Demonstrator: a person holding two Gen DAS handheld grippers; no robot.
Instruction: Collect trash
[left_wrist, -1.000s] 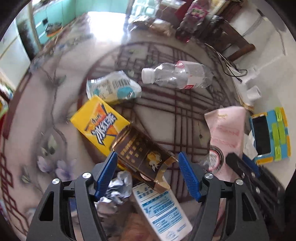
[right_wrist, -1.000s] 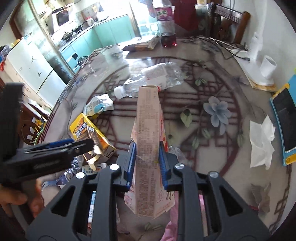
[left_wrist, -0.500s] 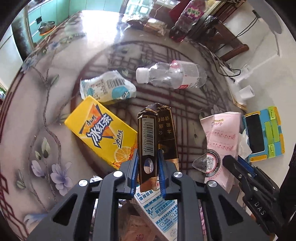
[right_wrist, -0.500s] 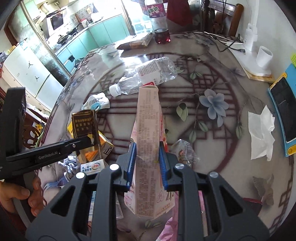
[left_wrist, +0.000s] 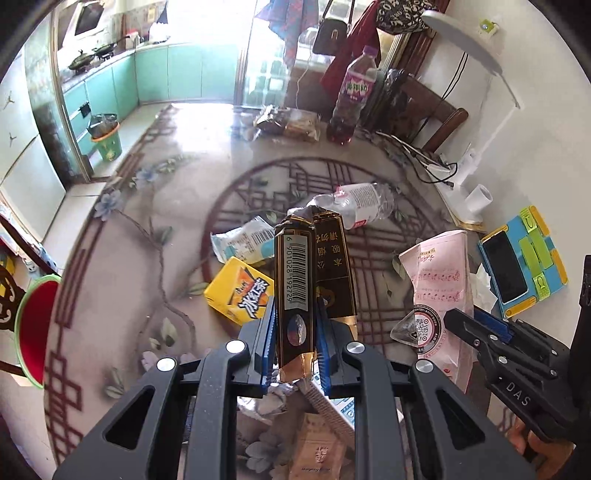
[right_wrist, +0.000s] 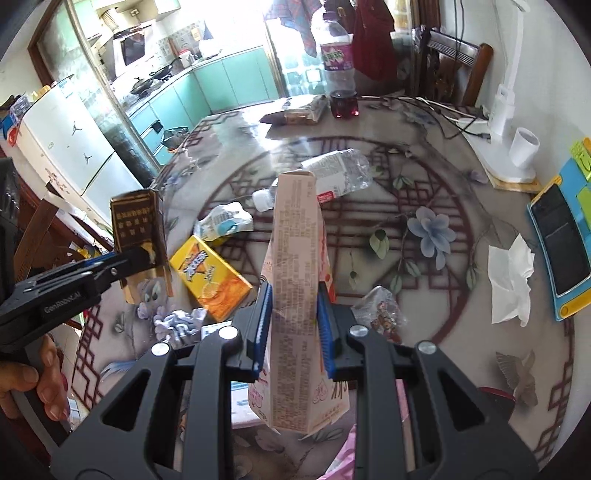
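Trash is held in both grippers, and both pieces could slip.

Left view: the left gripper (left_wrist: 295, 343) has its jaws pressed tight on a brown box (left_wrist: 295, 280), pinching only its low end. Most of the box sticks up past the jaws, so I think it could tip or slide out if the hand swings fast. The box looks soft and a bit crushed at the top, so a hard squeeze may bend it more. A barcode runs up its side with the number 6 901028 192729. Gold Chinese words are on the next face, too turned to read well. Beyond the jaws, on the table (left_wrist: 122, 266), lie a yellow carton (left_wrist: 240, 295) with Chinese letters, a white wrapper (left_wrist: 242, 243) and a clear bottle (left_wrist: 354, 206). To the right of the jaws is the pink carton (left_wrist: 439, 288), held by the right gripper, whose body reads "DAS".

Right view: the right gripper (right_wrist: 294, 328) pinches the pink carton (right_wrist: 295, 280) at its middle. It is tall and pokes out both ways, so it may wobble. Its tiny print is too small to read. Left of the jaws, the left gripper (right_wrist: 142, 256) holds the brown box (right_wrist: 138, 232) up off the table; its body reads "GenRobot.AI". The two loads are close, so they could bump.
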